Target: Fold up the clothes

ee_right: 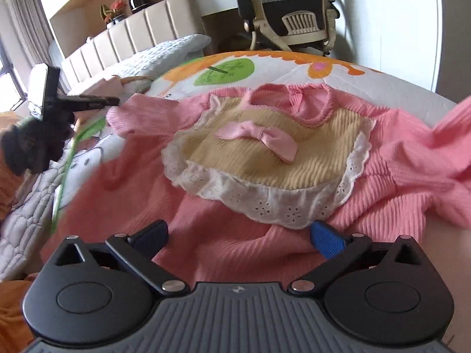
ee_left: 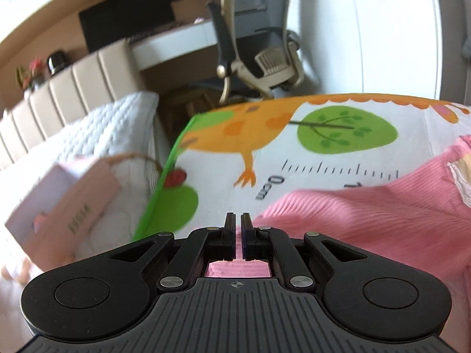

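A pink ribbed child's dress (ee_right: pixel 235 250) lies front up on a printed mat (ee_right: pixel 294 70), with a yellow bib panel (ee_right: pixel 265 153), white lace trim and a pink bow (ee_right: pixel 259 136). My right gripper (ee_right: pixel 243 232) hovers open just over the dress's lower part, its fingers wide apart and holding nothing. My left gripper (ee_left: pixel 238 223) is shut at the dress's left edge, with pink cloth (ee_left: pixel 353 220) beside and beneath its fingers. In the right wrist view the left gripper (ee_right: pixel 116 100) points at the left sleeve (ee_right: pixel 138 108).
The mat (ee_left: pixel 294 158) covers a bed with a beige padded headboard (ee_left: pixel 73 88) and a white pillow (ee_left: pixel 112 129). A pink box (ee_left: pixel 59 206) lies to the left. An office chair (ee_left: pixel 259 44), a desk and a dark monitor (ee_left: pixel 126 14) stand beyond the bed.
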Available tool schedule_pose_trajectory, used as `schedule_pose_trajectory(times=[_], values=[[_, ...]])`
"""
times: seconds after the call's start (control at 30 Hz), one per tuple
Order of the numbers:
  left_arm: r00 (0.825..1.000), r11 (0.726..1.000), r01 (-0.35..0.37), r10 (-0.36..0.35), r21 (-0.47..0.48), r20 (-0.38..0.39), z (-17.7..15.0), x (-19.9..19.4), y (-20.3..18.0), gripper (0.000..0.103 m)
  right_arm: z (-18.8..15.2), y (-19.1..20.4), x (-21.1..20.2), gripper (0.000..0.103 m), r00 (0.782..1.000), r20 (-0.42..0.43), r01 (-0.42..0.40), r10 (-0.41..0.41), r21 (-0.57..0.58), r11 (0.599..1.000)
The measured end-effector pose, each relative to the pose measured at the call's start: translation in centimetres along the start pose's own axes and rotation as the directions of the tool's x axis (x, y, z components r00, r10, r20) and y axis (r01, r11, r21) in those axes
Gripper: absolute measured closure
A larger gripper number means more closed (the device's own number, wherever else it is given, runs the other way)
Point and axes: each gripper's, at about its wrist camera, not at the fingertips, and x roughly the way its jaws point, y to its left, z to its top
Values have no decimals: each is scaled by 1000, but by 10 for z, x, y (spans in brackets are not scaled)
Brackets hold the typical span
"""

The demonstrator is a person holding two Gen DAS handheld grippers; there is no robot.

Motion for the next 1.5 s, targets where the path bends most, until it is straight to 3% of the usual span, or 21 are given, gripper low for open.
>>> schedule_pose_trajectory(times=[0.07, 0.13, 0.17, 0.23, 0.27, 0.33, 0.37, 0.4, 0.5, 0.53, 0.57, 0.63, 0.67, 0.73, 0.8, 1.0, 1.07, 1.17, 1.27, 1.37, 1.5], values=[[999, 998, 53, -52, -29, 14, -1, -3, 3, 95, 10, -7, -27, 6, 985, 106, 145, -138, -63, 987], [994, 993, 106, -104, -57, 29, -2, -7, 7, 86, 15, -20, -35, 6, 927, 142, 366, -346, -160, 917], [991, 989, 132, -130, -71, 37, -3, -8, 8, 73, 15, -29, -34, 6, 881, 149, 471, -448, -212, 856], [978, 974, 206, -202, -94, 50, 0, -11, 1, 53, 10, -59, -15, 10, 748, 153, 655, -646, -330, 680], [970, 964, 245, -242, -106, 41, -1, -10, -6, 50, 8, -74, -6, 13, 661, 170, 727, -731, -385, 568], [947, 938, 320, -320, -130, 23, -1, -7, -20, 44, 5, -101, 9, 18, 447, 265, 843, -854, -446, 303], [933, 923, 357, -359, -142, 16, -1, -5, -27, 39, 10, -104, 4, 18, 435, 264, 856, -861, -419, 305], [918, 906, 393, -397, -155, 8, -1, -4, -34, 36, 16, -106, -2, 20, 438, 258, 864, -861, -387, 323], [890, 878, 442, -454, -182, -31, -10, 7, -49, 26, 41, -79, -33, 20, 723, 162, 690, -671, -192, 697], [890, 878, 439, -454, -192, -40, -13, 10, -50, 24, 46, -68, -36, 20, 815, 138, 579, -562, -148, 802], [890, 877, 436, -454, -202, -49, -17, 14, -51, 23, 49, -56, -36, 20, 881, 133, 469, -453, -130, 874], [889, 875, 430, -454, -223, -67, -24, 22, -53, 23, 58, -30, -23, 22, 950, 125, 302, -286, -142, 943], [890, 875, 427, -451, -228, -68, -27, 24, -53, 23, 63, -18, -11, 25, 968, 116, 241, -224, -152, 959], [896, 879, 419, -441, -229, -52, -30, 24, -52, 23, 77, 0, 23, 56, 992, 78, 113, -103, -147, 983], [902, 882, 411, -430, -231, -37, -33, 23, -52, 22, 93, 10, 65, 58, 999, 30, 14, -10, -125, 992], [900, 878, 431, -435, -209, 30, -43, 17, -51, 16, 119, 1, 164, 58, 991, -134, -12, 12, 1, 1000], [890, 863, 451, -454, -227, 42, -44, 17, -48, 12, 120, 3, 181, 74, 985, -170, -25, 29, 26, 999], [882, 847, 466, -468, -255, 58, -45, 17, -43, 11, 138, 9, 184, 94, 998, -55, -2, 3, 22, 1000], [883, 846, 465, -466, -262, 63, -46, 16, -43, 10, 148, 13, 194, 95, 994, 31, 107, -105, -72, 992], [890, 856, 450, -452, -255, 56, -46, 15, -45, 10, 148, 3, 206, 93, 994, -26, 102, -104, -53, 993], [898, 866, 435, -437, -248, 49, -46, 14, -48, 9, 148, -10, 146, 75, 991, 97, 102, -95, -62, 993]])
